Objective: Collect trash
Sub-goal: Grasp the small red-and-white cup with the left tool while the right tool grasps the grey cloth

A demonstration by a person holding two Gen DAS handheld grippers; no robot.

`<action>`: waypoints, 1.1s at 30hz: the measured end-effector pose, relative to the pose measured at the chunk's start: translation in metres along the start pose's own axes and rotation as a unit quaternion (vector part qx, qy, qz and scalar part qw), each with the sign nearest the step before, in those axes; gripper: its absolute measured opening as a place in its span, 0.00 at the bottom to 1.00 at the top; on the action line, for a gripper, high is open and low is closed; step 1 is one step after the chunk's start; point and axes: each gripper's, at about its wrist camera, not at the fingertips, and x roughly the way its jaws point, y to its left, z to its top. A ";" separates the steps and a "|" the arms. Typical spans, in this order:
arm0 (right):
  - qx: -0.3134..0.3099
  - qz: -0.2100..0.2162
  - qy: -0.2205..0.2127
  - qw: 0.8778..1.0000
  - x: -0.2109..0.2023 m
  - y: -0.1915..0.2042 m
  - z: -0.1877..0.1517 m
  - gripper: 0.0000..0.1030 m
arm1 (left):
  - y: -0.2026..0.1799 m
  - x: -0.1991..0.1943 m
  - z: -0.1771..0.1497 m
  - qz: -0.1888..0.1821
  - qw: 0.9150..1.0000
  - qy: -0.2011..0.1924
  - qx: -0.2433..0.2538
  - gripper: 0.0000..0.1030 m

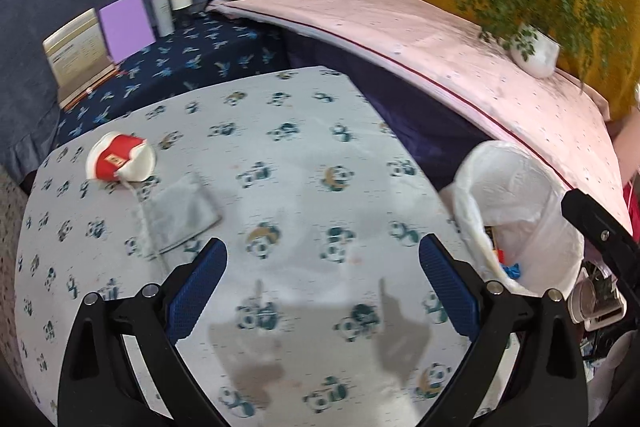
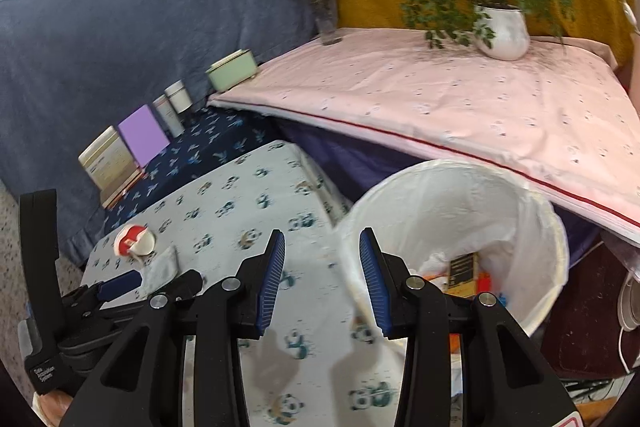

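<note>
Panda-print table [image 1: 304, 163] stood beside the white-lined bin [image 2: 460, 211]; left gripper [image 1: 322, 279] and right gripper [image 2: 322, 279] both gaped apart, empty

2 wrist views angled down, sharing table [image 1: 304, 155].

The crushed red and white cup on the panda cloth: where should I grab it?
Grip the crushed cup across its flattened red body, coming from above with the open left gripper, which is nearer. It lies on its side, so the squashed walls give two close faces. This is a judgement.
</note>
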 end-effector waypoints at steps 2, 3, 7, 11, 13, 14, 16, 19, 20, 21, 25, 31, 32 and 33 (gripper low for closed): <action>-0.012 0.010 0.007 1.000 0.005 0.016 -0.003 0.37 | 0.013 -0.002 -0.002 0.008 1.000 -0.002 -0.009 0.90; -0.017 0.013 0.010 1.000 0.007 0.022 -0.005 0.37 | 0.023 -0.003 -0.004 0.014 1.000 -0.001 -0.016 0.90; -0.040 0.030 0.024 0.998 0.017 0.053 -0.011 0.37 | 0.056 -0.005 -0.008 0.029 0.999 0.000 -0.038 0.90; -0.060 0.043 0.037 0.997 0.026 0.080 -0.018 0.37 | 0.088 -0.007 -0.013 0.041 0.997 0.002 -0.067 0.90; -0.069 0.050 0.045 0.995 0.032 0.094 -0.022 0.37 | 0.104 -0.008 -0.015 0.046 0.996 0.003 -0.082 0.90; -0.071 0.053 0.048 0.995 0.035 0.099 -0.023 0.37 | 0.111 -0.008 -0.016 0.049 0.995 0.004 -0.091 0.90; -0.079 0.058 0.055 0.994 0.042 0.111 -0.026 0.37 | 0.127 -0.008 -0.017 0.054 0.993 0.004 -0.108 0.90; -0.088 0.063 0.068 0.992 0.053 0.125 -0.032 0.37 | 0.149 -0.008 -0.020 0.063 0.990 0.005 -0.129 0.90; -0.091 0.065 0.072 0.991 0.057 0.129 -0.033 0.37 | 0.154 -0.008 -0.020 0.065 0.989 0.006 -0.135 0.90; -0.094 0.066 0.077 0.990 0.062 0.134 -0.035 0.37 | 0.160 -0.007 -0.021 0.067 0.988 0.007 -0.141 0.90; -0.107 0.071 0.095 0.987 0.083 0.152 -0.041 0.37 | 0.185 -0.002 -0.020 0.079 0.983 0.012 -0.162 0.90; -0.124 0.082 0.125 0.981 0.118 0.177 -0.051 0.37 | 0.218 0.010 -0.016 0.082 0.977 0.020 -0.195 0.90; -0.127 0.083 0.130 0.980 0.125 0.181 -0.052 0.37 | 0.221 0.013 -0.014 0.082 0.976 0.021 -0.201 0.90; -0.129 0.084 0.134 0.979 0.132 0.184 -0.053 0.37 | 0.225 0.016 -0.012 0.081 0.975 0.022 -0.206 0.90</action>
